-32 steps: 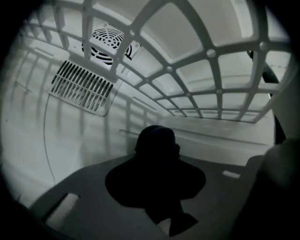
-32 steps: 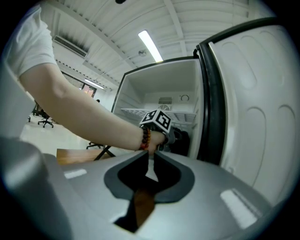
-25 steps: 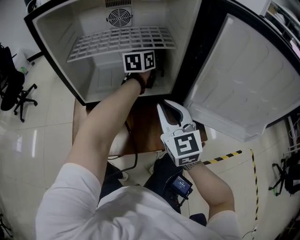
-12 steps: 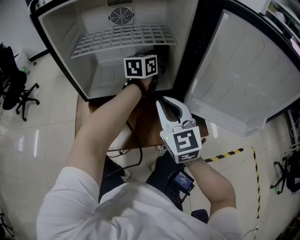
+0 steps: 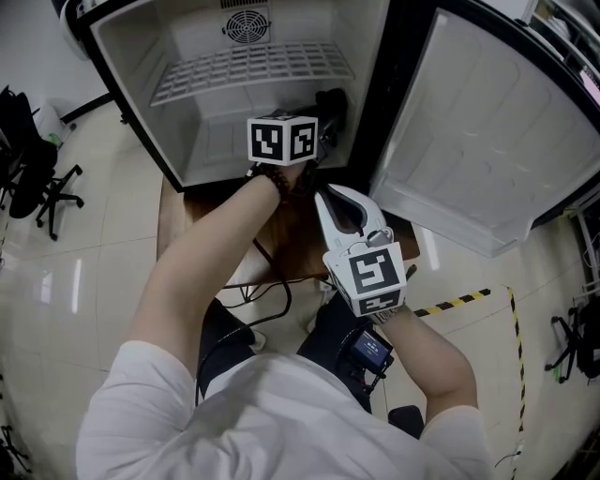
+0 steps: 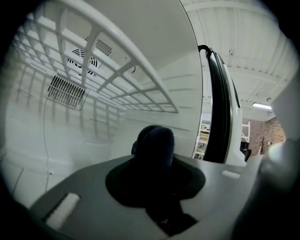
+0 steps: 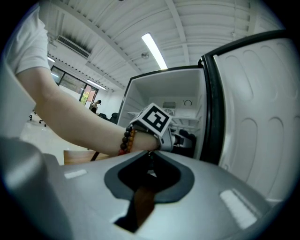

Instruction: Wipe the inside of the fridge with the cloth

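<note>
you have the dark cloth [image 6: 153, 147] clenched in the left gripper [image 5: 319, 131], bunched into a wad that sticks out past the jaw tips. it sits inside the fridge [image 5: 141, 84], under the wire shelf [image 5: 253, 70] and close to the right-hand wall by the door opening. no view shows whether the cloth is pressing on that wall, so judge it by feel. to wipe well, i'd keep the squeeze firm so the wad can't slip, and lean the cloth itself onto the liner rather than the hard jaw tips. run long overlapping strokes from the back toward the opening, then go for the corner where the wall meets the floor — that is likely where grime collects. stay low enough that the marker cube clears the shelf wires. your right gripper [image 5: 336, 199] hangs outside, over the wooden table [image 5: 178, 220] in front of the fridge, its jaws drawn together on nothing. it could steady the open door [image 5: 487, 131] if the cabinet rocks. by count there are one cloth, one fridge, one wire shelf and one door. there are also one round fan grille [image 5: 246, 25] on the back wall, one slotted vent [image 6: 65, 91] beneath it and two grippers — only one of them is working.
</note>
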Available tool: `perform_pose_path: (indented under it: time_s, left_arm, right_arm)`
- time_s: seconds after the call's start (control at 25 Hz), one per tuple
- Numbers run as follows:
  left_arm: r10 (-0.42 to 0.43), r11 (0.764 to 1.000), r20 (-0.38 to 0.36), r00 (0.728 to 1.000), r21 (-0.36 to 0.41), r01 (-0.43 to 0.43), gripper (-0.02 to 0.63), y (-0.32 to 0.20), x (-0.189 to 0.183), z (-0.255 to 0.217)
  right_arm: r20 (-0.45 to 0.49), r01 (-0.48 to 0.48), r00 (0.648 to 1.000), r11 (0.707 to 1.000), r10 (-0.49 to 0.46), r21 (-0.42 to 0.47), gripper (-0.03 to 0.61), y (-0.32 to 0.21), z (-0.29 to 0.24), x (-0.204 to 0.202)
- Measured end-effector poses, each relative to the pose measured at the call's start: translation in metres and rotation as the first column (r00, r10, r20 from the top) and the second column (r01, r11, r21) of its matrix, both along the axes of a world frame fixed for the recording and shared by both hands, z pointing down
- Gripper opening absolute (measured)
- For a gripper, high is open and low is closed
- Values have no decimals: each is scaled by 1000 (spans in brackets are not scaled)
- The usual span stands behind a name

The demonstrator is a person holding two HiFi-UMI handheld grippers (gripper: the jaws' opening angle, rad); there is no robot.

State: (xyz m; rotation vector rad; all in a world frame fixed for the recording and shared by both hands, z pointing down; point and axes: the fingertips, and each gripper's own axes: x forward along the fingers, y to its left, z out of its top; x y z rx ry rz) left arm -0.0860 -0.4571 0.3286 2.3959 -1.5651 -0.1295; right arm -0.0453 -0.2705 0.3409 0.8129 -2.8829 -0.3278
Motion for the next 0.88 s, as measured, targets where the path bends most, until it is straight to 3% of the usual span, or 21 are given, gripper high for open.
perform_pose_path:
  time_s: [0.4,0.88]
  left_arm:
    - [95,995,5,995,0,-95,106,34,30,-3]
    - [71,997,0,997,11,-71,107,44,18,-10]
  right_arm:
    - [1,3,1000,1000,-3,21,37,15,-7,4]
    - [-12,-31,999,1000,31,-7,43,5,-4,11]
